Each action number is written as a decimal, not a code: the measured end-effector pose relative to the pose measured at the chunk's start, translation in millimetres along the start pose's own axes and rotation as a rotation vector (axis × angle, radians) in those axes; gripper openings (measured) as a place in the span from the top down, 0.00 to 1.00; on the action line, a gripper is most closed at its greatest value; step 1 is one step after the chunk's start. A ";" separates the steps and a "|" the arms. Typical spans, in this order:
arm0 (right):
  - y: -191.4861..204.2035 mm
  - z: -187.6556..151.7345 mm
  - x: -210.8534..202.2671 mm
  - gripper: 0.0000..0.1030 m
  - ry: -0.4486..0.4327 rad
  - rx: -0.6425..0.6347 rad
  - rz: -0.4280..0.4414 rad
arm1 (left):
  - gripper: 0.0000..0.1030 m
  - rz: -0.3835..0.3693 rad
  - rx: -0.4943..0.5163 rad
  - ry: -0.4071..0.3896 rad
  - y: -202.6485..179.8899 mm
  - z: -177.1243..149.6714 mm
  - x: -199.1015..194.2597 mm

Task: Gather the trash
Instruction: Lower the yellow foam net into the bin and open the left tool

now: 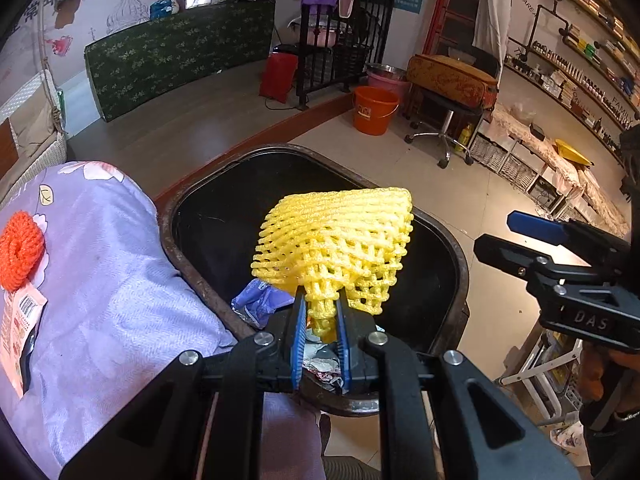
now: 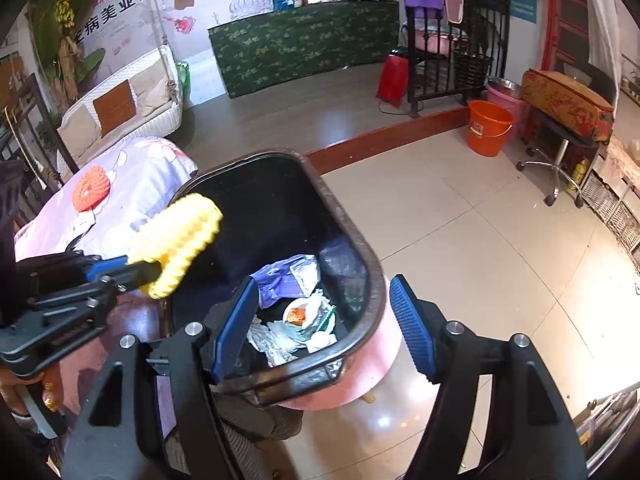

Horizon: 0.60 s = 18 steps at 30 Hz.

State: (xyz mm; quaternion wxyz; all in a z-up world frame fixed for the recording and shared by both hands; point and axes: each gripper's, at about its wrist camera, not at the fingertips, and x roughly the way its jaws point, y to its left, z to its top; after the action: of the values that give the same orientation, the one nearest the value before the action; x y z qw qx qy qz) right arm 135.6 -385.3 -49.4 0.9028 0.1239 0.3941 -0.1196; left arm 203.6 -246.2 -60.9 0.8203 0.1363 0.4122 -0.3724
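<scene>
Tiled floor (image 2: 480, 240) rm: left gripper (image 1: 322, 322) clamps yellow foam net (image 1: 340, 240) over bin (image 2: 372, 280); right gripper (image 2: 324, 328) released.

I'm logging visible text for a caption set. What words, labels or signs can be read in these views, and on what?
"DAS": right tongs body.
"FAMILY": shelf wall.
"WE ARE": same wall, rest cut off.
"美业": wall poster; other characters partly cut off.
Orange packet on the purple cloth: too blurred.
Orange bucket logo: unreadable.

Foam net (image 1: 336, 244) above bin (image 1: 460, 248), table (image 1: 120, 280) left.
</scene>
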 end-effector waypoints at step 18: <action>-25.3 1.6 -7.8 0.32 -0.017 0.055 -0.038 | 0.19 0.046 0.043 -0.027 -8.0 -1.4 1.7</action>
State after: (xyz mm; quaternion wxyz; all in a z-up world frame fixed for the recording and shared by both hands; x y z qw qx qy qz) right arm 123.6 -408.7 -45.8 0.9000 0.1400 0.3852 -0.1483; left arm 197.7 -251.7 -62.4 0.8309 0.1584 0.3898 -0.3641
